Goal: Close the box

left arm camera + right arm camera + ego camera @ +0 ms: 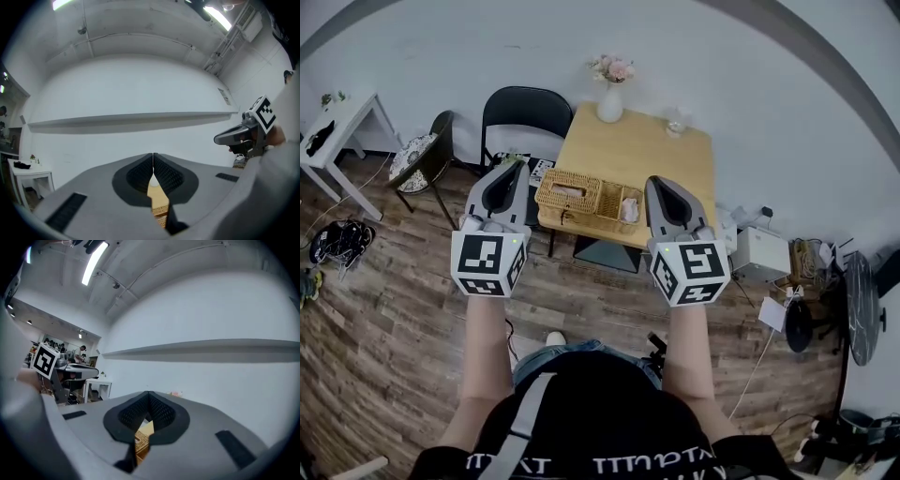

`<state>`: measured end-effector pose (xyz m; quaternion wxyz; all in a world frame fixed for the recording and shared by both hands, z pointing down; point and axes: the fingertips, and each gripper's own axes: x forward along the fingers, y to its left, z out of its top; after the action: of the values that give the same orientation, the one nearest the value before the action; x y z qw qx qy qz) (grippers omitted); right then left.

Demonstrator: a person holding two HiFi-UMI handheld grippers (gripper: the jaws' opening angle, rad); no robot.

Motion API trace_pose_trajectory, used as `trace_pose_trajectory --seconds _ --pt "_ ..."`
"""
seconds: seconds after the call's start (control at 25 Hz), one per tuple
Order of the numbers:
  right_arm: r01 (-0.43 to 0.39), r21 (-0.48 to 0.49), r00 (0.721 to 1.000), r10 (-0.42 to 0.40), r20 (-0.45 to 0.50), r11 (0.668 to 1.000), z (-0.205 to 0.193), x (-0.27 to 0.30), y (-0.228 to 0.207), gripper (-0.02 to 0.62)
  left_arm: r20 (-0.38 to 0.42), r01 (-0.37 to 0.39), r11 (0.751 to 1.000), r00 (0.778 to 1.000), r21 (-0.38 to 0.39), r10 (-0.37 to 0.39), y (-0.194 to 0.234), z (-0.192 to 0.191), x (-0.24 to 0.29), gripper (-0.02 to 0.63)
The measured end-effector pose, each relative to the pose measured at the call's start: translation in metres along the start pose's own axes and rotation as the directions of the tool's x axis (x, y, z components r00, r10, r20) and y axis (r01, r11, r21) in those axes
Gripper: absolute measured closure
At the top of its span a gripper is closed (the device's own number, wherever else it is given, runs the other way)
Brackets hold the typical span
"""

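Observation:
A woven wicker box (pixel 581 199) sits at the near edge of the light wooden table (pixel 656 155). Its left half shows a flat woven panel; its right half is open, with a pale thing inside. Both grippers are held up in front of the table, clear of the box. My left gripper (pixel 514 169) (pixel 153 161) hangs just left of the box, shut and empty. My right gripper (pixel 657 183) (pixel 149 401) hangs just right of it, also shut with nothing between the pads. Through each pair of jaws a sliver of wicker and table shows.
A white vase with flowers (pixel 610 94) and a glass (pixel 676 122) stand at the table's far edge. A black chair (pixel 525 117) stands left of the table, a second chair (pixel 422 159) and a white side table (pixel 337 122) further left. Boxes and cables (pixel 764 253) lie at the right.

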<state>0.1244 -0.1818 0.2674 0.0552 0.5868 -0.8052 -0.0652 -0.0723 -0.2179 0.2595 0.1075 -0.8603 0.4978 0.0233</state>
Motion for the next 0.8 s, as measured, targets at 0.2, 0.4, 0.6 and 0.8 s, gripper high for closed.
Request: trace_pose_trajectory --seconds 0.2,0.4,0.6,0.8 --pt "0.019 -0.023 1.0 -0.019 -0.003 1.0 0.004 -0.01 -0.01 0.58 0.011 0.0 1.0 1.0 0.027 -0.001 -0.007 0.008 0.0 0.592" --pt "0.027 -0.052 1.0 -0.027 0.013 0.998 0.009 -0.009 -0.018 0.581 0.026 -0.012 1.0 1.0 0.013 0.012 -0.001 0.015 0.005 0.592" --pt "0.049 -0.068 0.998 -0.047 0.038 0.996 0.013 -0.016 -0.026 0.58 0.034 -0.022 1.0 0.999 0.018 0.021 0.0 0.019 0.003 0.592" --pt "0.059 -0.074 0.998 -0.056 0.038 0.996 0.011 -0.015 -0.032 0.581 0.032 -0.013 1.0 0.999 0.027 0.012 -0.004 0.02 0.01 0.592"
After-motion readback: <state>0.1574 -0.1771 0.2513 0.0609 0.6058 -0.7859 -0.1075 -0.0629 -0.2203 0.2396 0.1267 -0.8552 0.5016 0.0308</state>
